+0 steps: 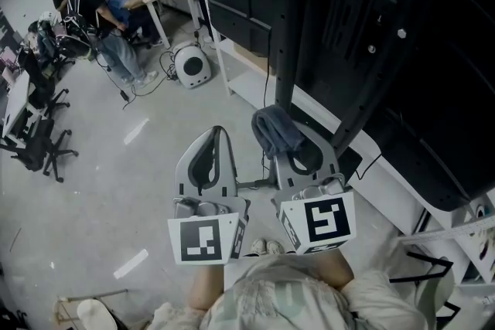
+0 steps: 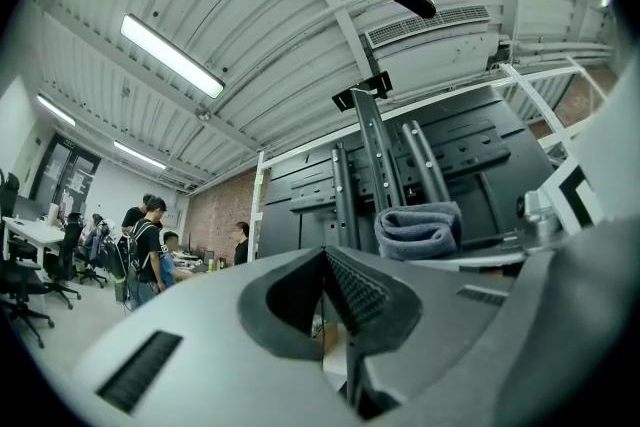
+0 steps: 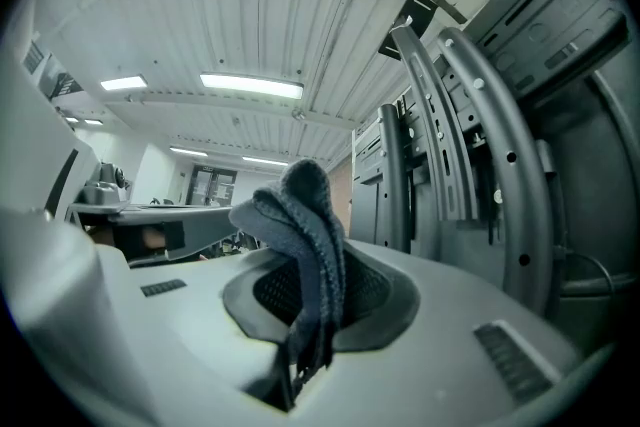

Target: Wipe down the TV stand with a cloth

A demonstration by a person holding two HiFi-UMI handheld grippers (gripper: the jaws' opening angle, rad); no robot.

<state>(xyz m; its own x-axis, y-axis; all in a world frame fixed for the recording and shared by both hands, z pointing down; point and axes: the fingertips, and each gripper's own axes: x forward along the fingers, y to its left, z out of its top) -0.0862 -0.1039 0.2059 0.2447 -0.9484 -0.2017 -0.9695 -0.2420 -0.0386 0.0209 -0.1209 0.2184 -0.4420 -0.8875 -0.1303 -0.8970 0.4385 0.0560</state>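
— Where's the cloth [image 3: 298,215]?
— Pinched in the fingers of the right gripper [image 3: 297,335], near the TV stand [image 1: 298,27] but apart. On the left gripper [image 2: 326,287], fingers together, empty.
— Next?
— Wiping seems unstarted; bring it onto the stand.

The pale grey polished floor [image 1: 93,197] carries a round white drum-shaped appliance [image 1: 191,66], black wheeled office chairs [image 1: 39,143] (at the left edge) and the long white base of the TV stand [image 1: 251,89].

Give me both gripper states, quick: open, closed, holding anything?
Left gripper: closed, fingers together, nothing between them.
Right gripper: closed on the grey cloth.
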